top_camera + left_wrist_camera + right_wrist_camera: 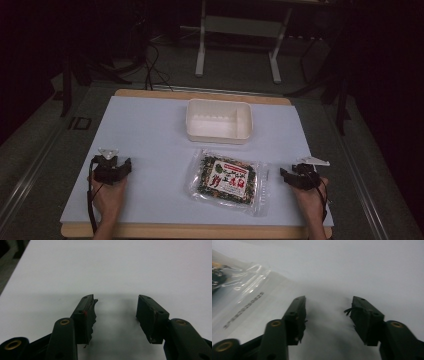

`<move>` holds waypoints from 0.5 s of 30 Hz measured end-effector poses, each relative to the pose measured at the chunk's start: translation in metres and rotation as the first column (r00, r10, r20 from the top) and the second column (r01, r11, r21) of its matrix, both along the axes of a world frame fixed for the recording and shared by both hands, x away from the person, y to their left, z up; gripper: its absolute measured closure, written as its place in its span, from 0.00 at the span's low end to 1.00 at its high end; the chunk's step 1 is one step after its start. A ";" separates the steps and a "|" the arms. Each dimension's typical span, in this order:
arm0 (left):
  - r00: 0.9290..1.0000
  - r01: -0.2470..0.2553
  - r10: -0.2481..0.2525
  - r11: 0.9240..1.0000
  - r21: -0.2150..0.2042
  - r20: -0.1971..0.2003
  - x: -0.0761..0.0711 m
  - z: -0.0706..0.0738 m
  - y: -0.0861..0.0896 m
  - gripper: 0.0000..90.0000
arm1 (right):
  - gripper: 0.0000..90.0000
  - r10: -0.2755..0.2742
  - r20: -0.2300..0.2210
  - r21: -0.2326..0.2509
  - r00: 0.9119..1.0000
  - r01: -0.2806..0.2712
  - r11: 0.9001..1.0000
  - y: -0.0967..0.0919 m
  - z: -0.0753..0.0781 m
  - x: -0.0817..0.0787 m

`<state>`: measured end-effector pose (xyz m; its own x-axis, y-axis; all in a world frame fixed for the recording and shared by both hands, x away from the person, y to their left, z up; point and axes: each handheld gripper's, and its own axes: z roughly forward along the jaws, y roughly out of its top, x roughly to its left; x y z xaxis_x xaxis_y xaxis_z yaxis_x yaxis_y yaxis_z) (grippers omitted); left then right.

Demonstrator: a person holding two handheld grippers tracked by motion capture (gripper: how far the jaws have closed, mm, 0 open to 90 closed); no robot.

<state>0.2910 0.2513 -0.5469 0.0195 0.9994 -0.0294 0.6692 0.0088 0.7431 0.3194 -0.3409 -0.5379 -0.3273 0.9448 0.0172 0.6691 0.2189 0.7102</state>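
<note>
A clear plastic packet (226,181) with a green, red and white label lies flat on the pale sheet (150,135), near the front middle. Behind it stands a white, empty-looking container (219,120) with a divider. My left gripper (118,165) rests at the front left, held by a hand, jaws apart over bare sheet (116,307). My right gripper (286,175) sits at the front right, just right of the packet, also open with nothing between its jaws (327,305). In the right gripper view the packet's clear edge (247,297) lies to the left of the jaws.
The sheet covers a wooden table (200,231) whose edge shows at front and back. Beyond the table stand a white desk frame (239,40), cables and dark floor.
</note>
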 end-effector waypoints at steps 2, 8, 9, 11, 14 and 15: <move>0.999 0.023 -0.023 1.000 -0.013 0.027 -0.001 0.002 0.002 0.57 | 0.55 0.008 -0.003 0.041 1.000 -0.008 0.999 -0.004 0.002 -0.003; 0.997 0.050 -0.049 0.998 -0.031 0.055 -0.001 0.001 0.005 0.57 | 0.57 0.046 -0.006 0.111 0.999 -0.045 0.993 -0.006 0.010 -0.014; 0.998 0.049 -0.048 0.998 -0.030 0.050 -0.001 0.000 0.005 0.57 | 0.57 0.050 -0.004 0.122 0.999 -0.049 0.991 -0.005 0.011 -0.016; 0.998 0.047 -0.045 0.998 -0.031 0.047 0.000 0.000 0.006 0.57 | 0.58 0.076 -0.014 0.149 0.997 -0.073 0.986 -0.003 0.012 -0.019; 0.998 0.038 -0.036 0.999 -0.038 0.047 0.000 0.000 0.007 0.57 | 0.58 0.116 -0.031 0.159 0.993 -0.109 0.981 0.004 0.011 -0.025; 0.998 0.035 -0.033 0.999 -0.038 0.047 0.000 -0.001 0.007 0.57 | 0.56 0.126 -0.035 0.162 0.991 -0.119 0.980 0.006 0.011 -0.027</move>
